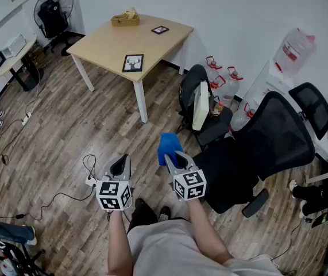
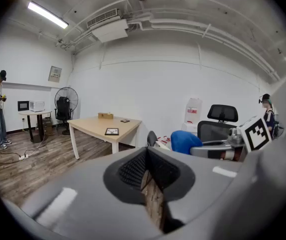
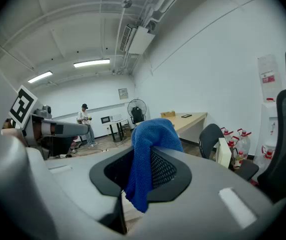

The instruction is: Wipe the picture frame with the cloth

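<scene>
Wiping has not begun, by my reading: open wooden floor (image 1: 66, 125) lies ahead of both pairs of fingers, and the counter (image 1: 103, 45) stands well beyond them, its near corner an edge to mind. Black office chairs (image 1: 267, 148) crowd in just right of the right gripper (image 1: 171, 157). The picture frame (image 1: 132, 62) lies flat near that corner, untouched. The right fingers clench the blue cloth (image 1: 168, 144); the left gripper (image 1: 121, 165) has its fingers closed on nothing.

White walls (image 1: 238, 10), wood-plank floor (image 1: 66, 131), tan table (image 1: 112, 42), black office chairs (image 1: 273, 137), standing fan (image 1: 53, 4)
</scene>
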### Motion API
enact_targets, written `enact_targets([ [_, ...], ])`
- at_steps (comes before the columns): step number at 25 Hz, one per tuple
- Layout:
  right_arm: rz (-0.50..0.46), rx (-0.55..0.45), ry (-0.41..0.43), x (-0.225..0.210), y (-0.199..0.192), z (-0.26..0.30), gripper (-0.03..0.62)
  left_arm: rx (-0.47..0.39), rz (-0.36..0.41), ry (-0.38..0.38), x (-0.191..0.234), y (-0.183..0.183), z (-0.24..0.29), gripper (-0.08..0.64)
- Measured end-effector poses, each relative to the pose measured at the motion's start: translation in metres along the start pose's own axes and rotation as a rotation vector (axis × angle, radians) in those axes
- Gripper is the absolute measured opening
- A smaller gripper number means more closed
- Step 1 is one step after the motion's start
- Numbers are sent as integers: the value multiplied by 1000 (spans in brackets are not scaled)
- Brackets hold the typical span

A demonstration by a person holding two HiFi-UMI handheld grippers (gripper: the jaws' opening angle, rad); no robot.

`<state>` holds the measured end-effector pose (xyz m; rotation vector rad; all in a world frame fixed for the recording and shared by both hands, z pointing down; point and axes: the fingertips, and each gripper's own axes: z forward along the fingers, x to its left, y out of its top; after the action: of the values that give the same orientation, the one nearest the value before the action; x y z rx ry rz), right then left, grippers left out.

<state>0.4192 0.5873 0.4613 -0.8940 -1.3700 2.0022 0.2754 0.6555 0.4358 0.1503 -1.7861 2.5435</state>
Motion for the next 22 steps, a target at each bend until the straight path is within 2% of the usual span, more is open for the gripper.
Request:
enact_targets([
  [4, -2, -7, 1, -11, 1, 2, 64, -3, 19, -3, -1, 1, 8, 52],
  [14, 44, -32, -34, -35, 3, 18, 64, -17, -11, 45, 42, 16, 30, 52],
  [18, 77, -51, -8, -49, 13, 43, 64, -16, 5, 32, 57, 27, 59, 52],
  [22, 63, -47, 14, -59, 24, 90, 64, -29, -2, 25, 90, 41, 99, 52],
])
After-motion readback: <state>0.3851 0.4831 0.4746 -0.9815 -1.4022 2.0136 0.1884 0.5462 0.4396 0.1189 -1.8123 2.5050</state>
